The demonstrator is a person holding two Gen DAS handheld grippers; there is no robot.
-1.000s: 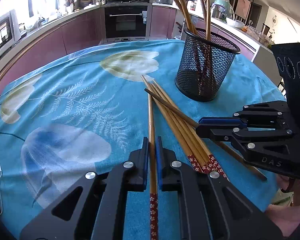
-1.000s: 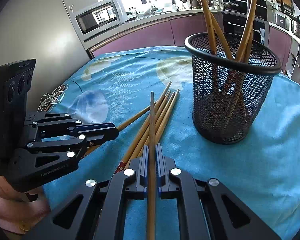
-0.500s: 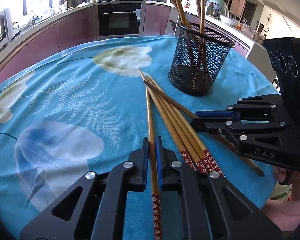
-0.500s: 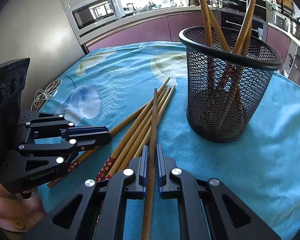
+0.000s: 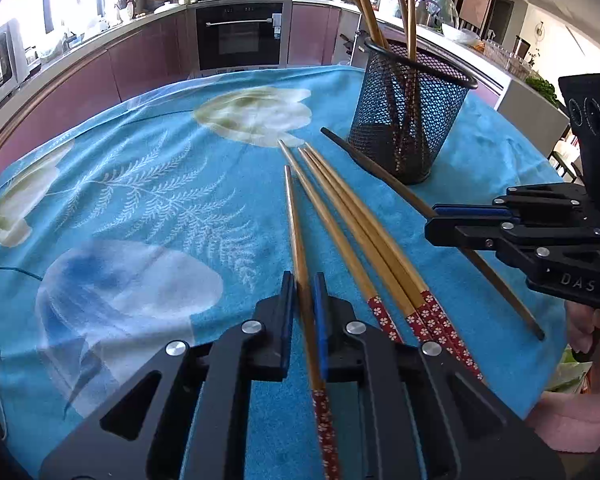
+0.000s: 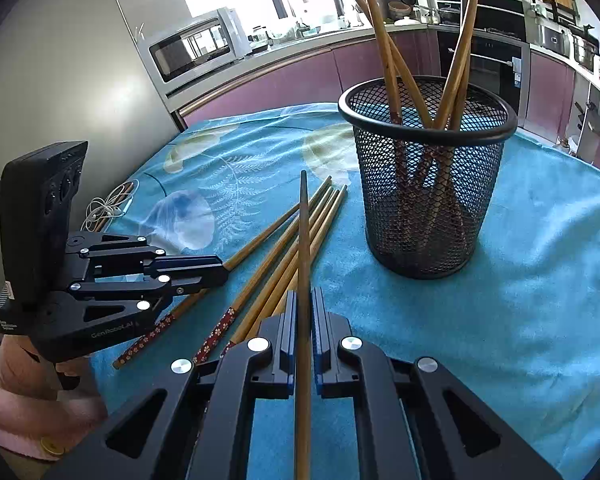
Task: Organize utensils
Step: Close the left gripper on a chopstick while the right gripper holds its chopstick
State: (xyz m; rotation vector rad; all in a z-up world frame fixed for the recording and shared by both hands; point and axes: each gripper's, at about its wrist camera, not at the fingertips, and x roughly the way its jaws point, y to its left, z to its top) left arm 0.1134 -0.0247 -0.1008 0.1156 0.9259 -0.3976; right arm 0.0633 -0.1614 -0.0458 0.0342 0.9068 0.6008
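My left gripper (image 5: 302, 286) is shut on a bamboo chopstick (image 5: 293, 220) with a red flowered end, lifted off the cloth. My right gripper (image 6: 304, 298) is shut on a darker chopstick (image 6: 304, 232) that points toward the black mesh holder (image 6: 424, 184). The holder stands upright with several chopsticks in it; it also shows in the left wrist view (image 5: 408, 120). Three loose chopsticks (image 5: 360, 236) lie side by side on the blue cloth between the grippers. The right gripper also shows in the left wrist view (image 5: 432, 224), the left gripper in the right wrist view (image 6: 219, 270).
A blue flowered cloth (image 5: 139, 200) covers the round table. A white cable (image 6: 107, 206) lies at the table's left edge. Kitchen counters, an oven (image 5: 239, 36) and a microwave (image 6: 195, 48) stand behind the table.
Both grippers have lifted their chopsticks off the pile and drawn apart. The right gripper's chopstick has risen and swung nearer the mesh holder.
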